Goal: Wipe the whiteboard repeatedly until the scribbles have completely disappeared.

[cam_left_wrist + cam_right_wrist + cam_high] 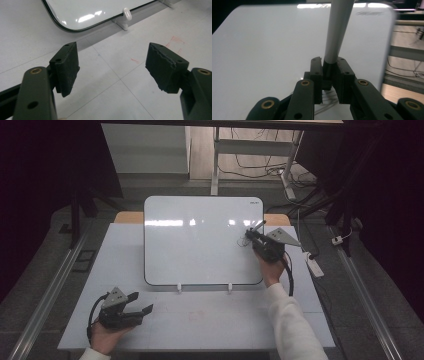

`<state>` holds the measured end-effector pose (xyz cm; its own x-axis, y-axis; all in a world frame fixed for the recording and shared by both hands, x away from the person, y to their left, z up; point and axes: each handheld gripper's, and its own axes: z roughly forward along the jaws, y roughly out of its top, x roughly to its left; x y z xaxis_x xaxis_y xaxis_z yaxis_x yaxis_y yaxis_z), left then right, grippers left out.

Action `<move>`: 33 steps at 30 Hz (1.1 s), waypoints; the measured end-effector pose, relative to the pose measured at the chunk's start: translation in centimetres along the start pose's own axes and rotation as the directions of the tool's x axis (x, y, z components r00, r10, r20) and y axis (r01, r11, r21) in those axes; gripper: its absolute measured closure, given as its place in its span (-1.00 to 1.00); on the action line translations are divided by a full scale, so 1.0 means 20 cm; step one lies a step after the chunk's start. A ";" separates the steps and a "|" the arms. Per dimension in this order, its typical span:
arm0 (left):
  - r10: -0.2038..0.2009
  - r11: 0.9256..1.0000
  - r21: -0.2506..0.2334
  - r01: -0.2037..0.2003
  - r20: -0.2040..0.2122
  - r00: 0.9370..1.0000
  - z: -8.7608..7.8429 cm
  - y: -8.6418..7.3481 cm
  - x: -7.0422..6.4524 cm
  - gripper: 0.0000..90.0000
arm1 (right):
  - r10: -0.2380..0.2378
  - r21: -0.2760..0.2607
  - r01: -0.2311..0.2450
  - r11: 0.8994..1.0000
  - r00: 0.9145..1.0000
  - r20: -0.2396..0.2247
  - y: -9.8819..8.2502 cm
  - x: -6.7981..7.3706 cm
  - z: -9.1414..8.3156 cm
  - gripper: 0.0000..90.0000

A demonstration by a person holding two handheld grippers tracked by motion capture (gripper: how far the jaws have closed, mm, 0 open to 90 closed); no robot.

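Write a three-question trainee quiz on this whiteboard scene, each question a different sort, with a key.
1. True or false: the right claw is shut on a marker.
2. Multiple choice: the left claw is a) gripping the marker, b) open over the table, c) pressing on the whiteboard.
3. Fill in: the faint marks drawn on the whiteboard lie near its ___ edge in the high view.

Key: 1 true; 2 b; 3 right.
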<state>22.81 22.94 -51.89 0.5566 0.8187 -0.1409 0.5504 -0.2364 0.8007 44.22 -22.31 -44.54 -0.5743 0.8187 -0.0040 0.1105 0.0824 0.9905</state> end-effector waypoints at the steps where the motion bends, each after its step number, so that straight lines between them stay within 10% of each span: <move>1: 0.000 1.000 0.000 0.000 0.000 1.000 0.00 0.00 0.00 -0.39 | 0.002 -0.001 -0.002 1.000 1.000 0.004 0.01 -0.01 0.00 0.73; 6: -0.005 1.000 -0.001 0.005 0.000 1.000 0.00 0.00 0.01 -0.39 | -0.126 0.050 0.134 0.990 0.982 -0.140 -0.05 0.14 0.04 0.73; 12: -0.001 1.000 -0.005 0.001 0.000 1.000 -0.01 0.00 0.00 -0.39 | 0.008 -0.005 -0.008 1.000 1.000 -0.022 0.01 0.01 0.03 0.73; 17: -0.004 1.000 -0.001 0.004 0.000 1.000 0.00 0.00 0.01 -0.39 | -0.086 0.056 0.094 0.994 0.987 -0.134 -0.04 0.13 0.03 0.73; 24: -0.001 1.000 -0.005 0.001 -0.001 1.000 -0.01 0.00 0.00 -0.39 | -0.028 0.019 0.028 0.999 0.999 -0.034 -0.02 0.04 0.00 0.73; 28: -0.004 1.000 -0.001 0.004 -0.002 1.000 0.00 0.00 0.01 -0.39 | -0.161 0.072 0.173 0.982 0.977 -0.140 -0.08 0.18 0.00 0.73; 33: 0.002 1.000 -0.004 -0.002 0.000 1.000 -0.01 0.00 0.00 -0.39 | -0.061 0.017 0.061 0.998 0.998 -0.032 -0.03 0.05 -0.01 0.73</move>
<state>22.70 22.94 -51.80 0.5573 0.8186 -0.1394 0.5473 -0.2358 0.8031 43.42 -21.57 -45.19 -0.6059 0.7933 -0.0598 0.0885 0.1419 0.9859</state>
